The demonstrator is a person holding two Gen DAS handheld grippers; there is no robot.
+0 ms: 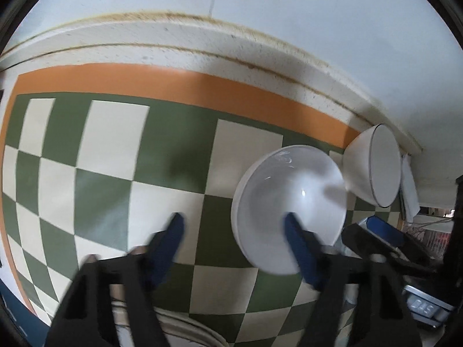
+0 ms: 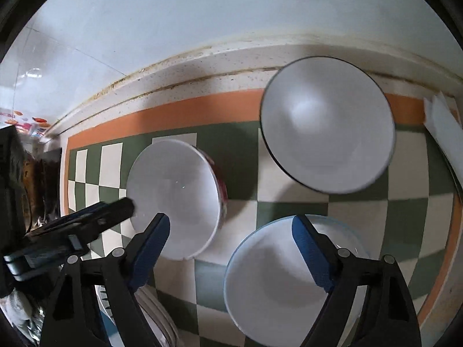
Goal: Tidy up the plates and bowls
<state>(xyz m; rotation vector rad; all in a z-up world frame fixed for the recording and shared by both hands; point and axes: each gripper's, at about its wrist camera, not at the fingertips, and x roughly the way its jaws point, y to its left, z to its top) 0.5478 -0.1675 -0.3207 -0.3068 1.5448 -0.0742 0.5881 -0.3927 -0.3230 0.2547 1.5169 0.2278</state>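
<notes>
On a green-and-cream checkered mat sits a plain white bowl, with a dark-rimmed white bowl behind it to the right. My left gripper is open and straddles the plain bowl's left rim: one pad hangs over the inside, the other over the mat. In the right wrist view this bowl shows a red pattern outside. The dark-rimmed bowl stands at the back and a blue-rimmed bowl in front. My right gripper hovers open between the two nearer bowls, holding nothing.
Stacked plate rims show at the lower edge, under the fingers. A speckled ledge and tiled wall close the back. A white strip lies at the mat's right end. Dark clutter stands at the left.
</notes>
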